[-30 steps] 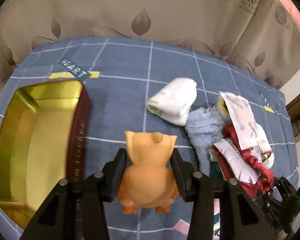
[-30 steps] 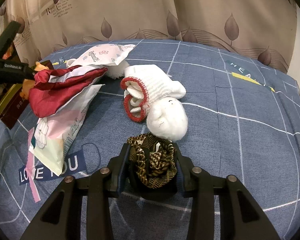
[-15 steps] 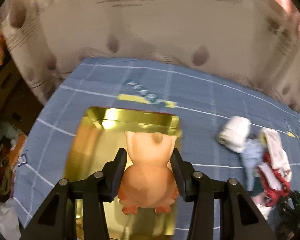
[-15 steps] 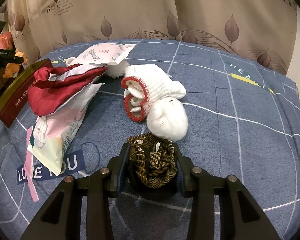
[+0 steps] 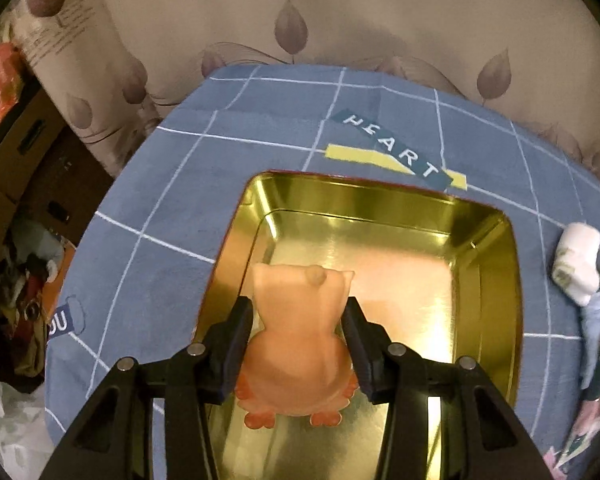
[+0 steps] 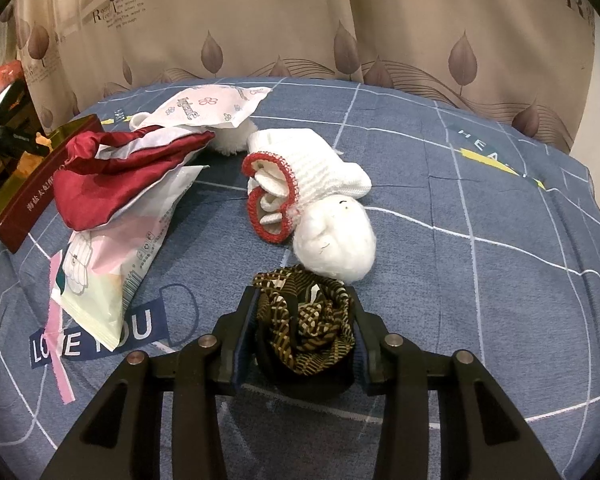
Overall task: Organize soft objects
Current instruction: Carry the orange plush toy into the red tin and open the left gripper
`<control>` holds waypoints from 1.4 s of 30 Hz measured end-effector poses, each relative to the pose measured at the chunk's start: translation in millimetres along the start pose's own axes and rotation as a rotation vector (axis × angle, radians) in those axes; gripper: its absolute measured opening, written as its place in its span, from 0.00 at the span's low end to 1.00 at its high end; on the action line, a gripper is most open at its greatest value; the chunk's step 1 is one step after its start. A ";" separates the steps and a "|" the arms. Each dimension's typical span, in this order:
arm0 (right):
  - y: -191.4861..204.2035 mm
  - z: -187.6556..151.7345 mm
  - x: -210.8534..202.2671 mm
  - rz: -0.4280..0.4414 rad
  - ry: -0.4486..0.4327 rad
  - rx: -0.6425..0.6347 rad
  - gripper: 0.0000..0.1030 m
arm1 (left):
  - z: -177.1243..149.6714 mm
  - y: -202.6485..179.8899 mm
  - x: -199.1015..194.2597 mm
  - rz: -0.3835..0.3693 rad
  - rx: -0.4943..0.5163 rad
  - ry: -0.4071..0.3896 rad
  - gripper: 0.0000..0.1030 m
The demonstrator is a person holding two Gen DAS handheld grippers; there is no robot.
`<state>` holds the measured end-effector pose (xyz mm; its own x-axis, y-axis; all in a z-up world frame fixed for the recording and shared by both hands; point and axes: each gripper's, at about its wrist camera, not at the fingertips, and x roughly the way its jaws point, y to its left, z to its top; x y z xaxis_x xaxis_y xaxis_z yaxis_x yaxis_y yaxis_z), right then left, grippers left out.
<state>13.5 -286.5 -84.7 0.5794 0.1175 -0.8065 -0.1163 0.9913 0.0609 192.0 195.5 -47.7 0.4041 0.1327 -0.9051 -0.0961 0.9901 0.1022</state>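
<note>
Backdrop: beige curtain (image 6: 300, 20) with leaf prints hangs behind my blue checked surface (image 6: 480, 208), which looks like a padded cloth with white grid lines.
Toy: an orange soft animal (image 5: 300, 332), seen from behind, sits between my left tongs (image 5: 300, 344) and hangs over the tin.
Left tongs: both pads press the toy's sides, so I am grasping it; the jaws have just been easing a little wider with the toy between them.
Tin: a rectangular box (image 5: 380, 208) with a shiny gold inside and dark red outer walls lies on the surface right under the toy; I see nothing else inside it.
Scarf: a brown and black patterned cloth bundle (image 6: 306, 316) is clenched in my right tongs (image 6: 304, 320), low over the surface.
Near the scarf: a white ball-shaped soft thing (image 6: 336, 240) just beyond it, touching a white knit piece with red trim (image 6: 300, 184).
Left pile: a dark red cloth (image 6: 112, 176) lies over a pale plastic packet (image 6: 112, 268); a white flowered packet (image 6: 208, 106) rests behind them.
Far edge: from the left view a white roll (image 5: 578, 262) lies just right of the tin, beside a light blue cloth (image 5: 598, 320).
</note>
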 end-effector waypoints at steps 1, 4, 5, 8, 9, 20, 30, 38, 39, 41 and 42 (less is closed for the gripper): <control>0.4 0.0 0.1 0.000 0.000 -0.001 0.37 | -0.4 -1.3 3.1 0.000 0.008 -0.001 0.46; 0.0 -0.1 0.3 -0.002 0.000 -0.002 0.37 | -1.3 -6.2 9.4 -0.003 0.020 0.000 0.47; -0.5 -0.2 0.4 -0.002 0.000 -0.002 0.37 | -1.7 -7.2 10.4 -0.003 0.022 -0.008 0.47; -0.1 -0.2 0.4 -0.002 0.000 -0.003 0.37 | -1.8 -9.1 10.3 0.000 0.031 -0.030 0.47; -0.4 -0.2 0.4 -0.002 0.000 -0.003 0.37 | -1.6 -9.0 9.9 -0.015 0.032 -0.035 0.48; 0.3 -0.5 1.0 -0.007 0.000 -0.008 0.38 | -9.3 -0.2 -28.3 -0.046 0.015 -0.119 0.51; 0.2 -0.4 1.4 -0.008 0.001 -0.011 0.38 | -65.6 1.7 -88.9 0.050 -0.005 -0.283 0.51; 7.7 1.5 -3.7 -0.031 0.010 -0.005 0.30 | -91.0 23.0 -106.4 0.044 -0.074 -0.350 0.51; 9.9 1.4 -6.2 -0.036 0.010 -0.008 0.28 | -91.7 25.3 -107.1 0.048 -0.079 -0.359 0.51; 14.1 1.6 -10.7 -0.035 0.014 -0.011 0.27 | -93.7 31.0 -108.4 0.064 -0.096 -0.371 0.51; 17.3 1.3 -13.8 -0.033 0.014 -0.014 0.26 | -94.1 34.4 -107.5 0.057 -0.102 -0.369 0.51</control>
<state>4.6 -270.9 -71.8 0.5722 0.0833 -0.8159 -0.1087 0.9938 0.0253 59.7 211.0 14.2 0.6937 0.2133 -0.6880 -0.2103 0.9735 0.0898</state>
